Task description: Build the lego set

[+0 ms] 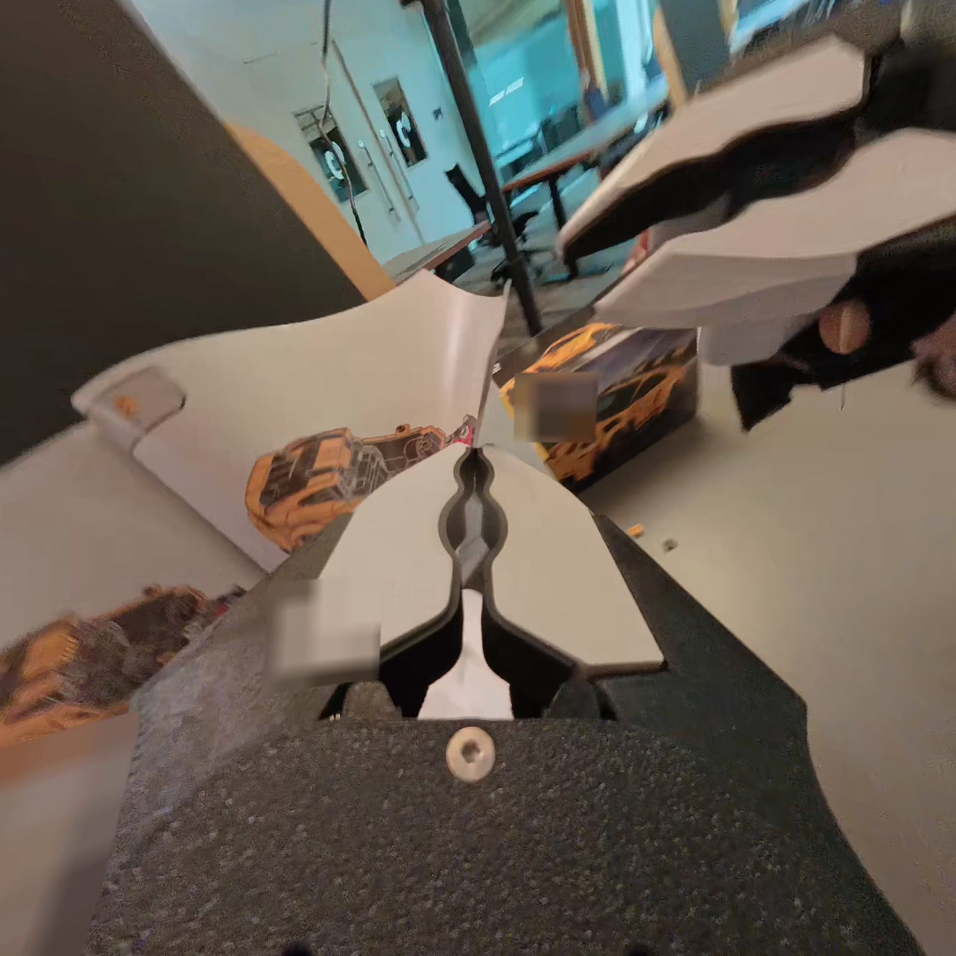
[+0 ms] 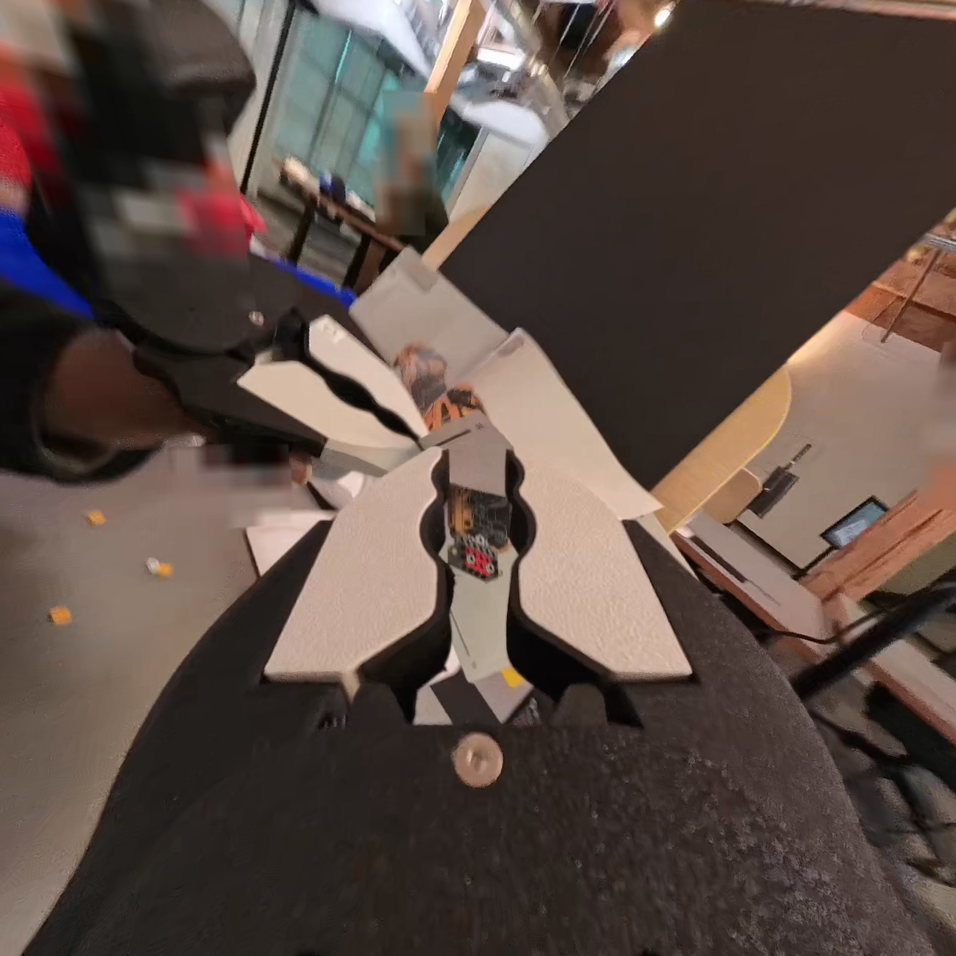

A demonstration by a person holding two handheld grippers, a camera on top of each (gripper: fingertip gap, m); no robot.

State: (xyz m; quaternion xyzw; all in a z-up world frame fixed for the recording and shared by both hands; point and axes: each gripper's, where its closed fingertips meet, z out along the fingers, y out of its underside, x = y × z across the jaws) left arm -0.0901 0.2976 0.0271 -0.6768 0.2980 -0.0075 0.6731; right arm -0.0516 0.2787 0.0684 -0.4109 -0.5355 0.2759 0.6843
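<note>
The instruction booklet (image 1: pixel 310 383) lies open on the grey table, showing printed pictures of an orange and black car. My left gripper (image 1: pixel 475 454) is shut on the edge of one page and holds that page lifted and curled. In the right wrist view the left gripper (image 2: pixel 414 437) pinches the same booklet (image 2: pixel 543 414) at a page edge. My right gripper (image 2: pixel 476 455) is open, hovering just above the booklet; a page shows through the gap and the pads do not press on it. It also shows at the upper right of the left wrist view (image 1: pixel 579 277), with its fingers apart.
The set's box (image 1: pixel 636 393), dark with an orange car picture, stands behind the booklet. Small orange pieces (image 2: pixel 95 517) lie loose on the grey table (image 1: pixel 776 569). A black partition (image 2: pixel 724 207) stands at the table's back edge. A person's hand holds each gripper. One gripper's finger ends stand about 6 cm off the other's.
</note>
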